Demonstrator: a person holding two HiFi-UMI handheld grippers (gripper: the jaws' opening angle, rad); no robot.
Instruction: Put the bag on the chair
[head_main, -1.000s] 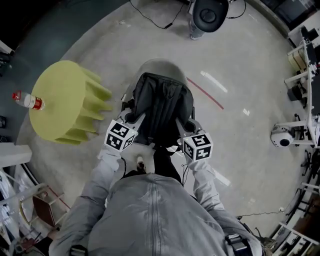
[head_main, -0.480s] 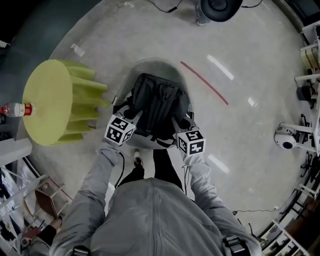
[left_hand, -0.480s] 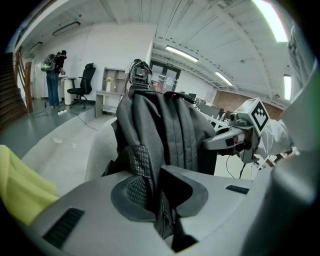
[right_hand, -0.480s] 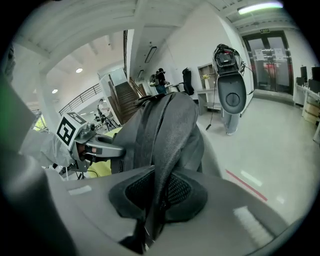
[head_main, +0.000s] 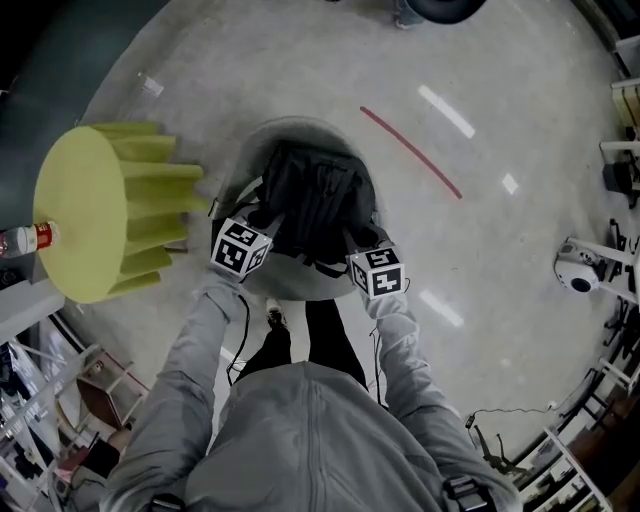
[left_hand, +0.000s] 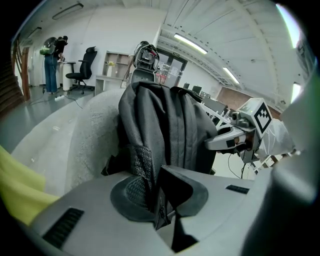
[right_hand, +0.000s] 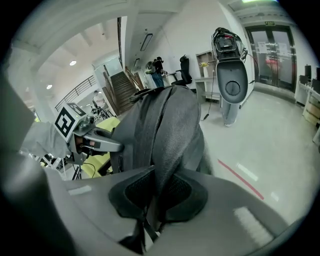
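Seen from above, a person in a grey jacket holds a gripper in each hand against a dark backpack-style bag (head_main: 315, 195). The bag stands upright in the seat of a rounded, light grey chair (head_main: 300, 287), leaning against its shell back. The left gripper (left_hand: 154, 194) has its jaws clamped on a mesh shoulder strap (left_hand: 140, 165) at the bag's left side. The right gripper (right_hand: 155, 196) has its jaws clamped on the other padded strap (right_hand: 167, 155). A yellow ribbed stool (head_main: 85, 215) stands on the floor to the left, well apart from the chair.
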